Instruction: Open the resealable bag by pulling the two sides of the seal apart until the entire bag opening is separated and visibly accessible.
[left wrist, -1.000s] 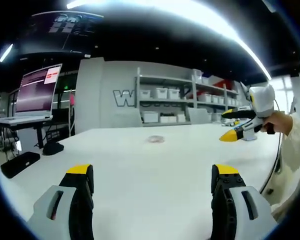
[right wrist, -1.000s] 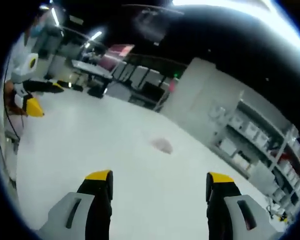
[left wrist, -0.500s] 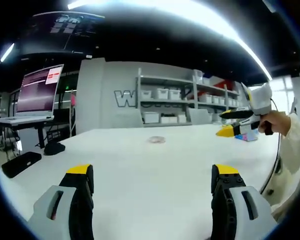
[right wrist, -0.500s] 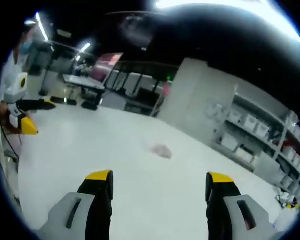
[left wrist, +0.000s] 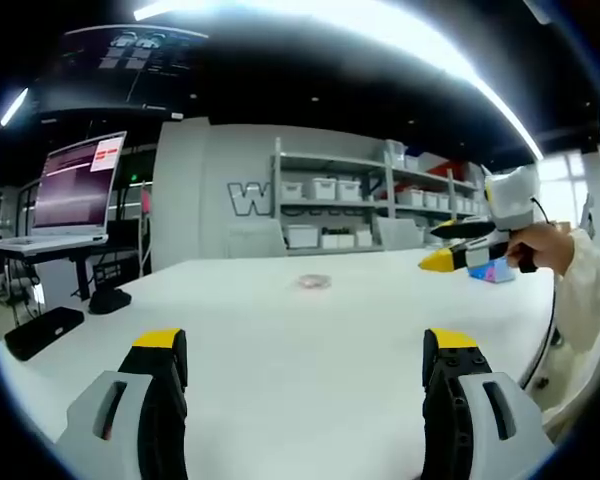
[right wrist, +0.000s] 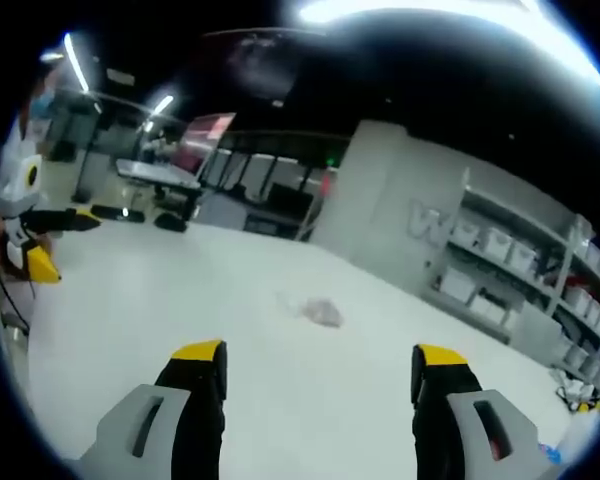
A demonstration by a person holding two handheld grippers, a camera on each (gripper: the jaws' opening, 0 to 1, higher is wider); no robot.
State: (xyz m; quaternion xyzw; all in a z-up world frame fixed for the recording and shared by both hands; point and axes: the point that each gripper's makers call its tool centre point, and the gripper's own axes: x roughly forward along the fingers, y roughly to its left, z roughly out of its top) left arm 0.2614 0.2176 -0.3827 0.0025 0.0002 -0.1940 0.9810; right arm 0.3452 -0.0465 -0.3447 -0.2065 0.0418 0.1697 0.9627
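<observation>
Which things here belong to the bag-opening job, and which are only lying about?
For the job:
- bag
- left gripper
- right gripper

Lying about:
- laptop
- shelves with bins
- black case
- blue item

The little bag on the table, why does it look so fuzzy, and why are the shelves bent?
Right gripper view: the bag is small, far off and blurred, ceiling lights glaring above. Left gripper view: the bag is sharper but tiny; the fisheye lens curves the shelves and the table.

A large "W" stands on the grey wall (left wrist: 242,196).
</observation>
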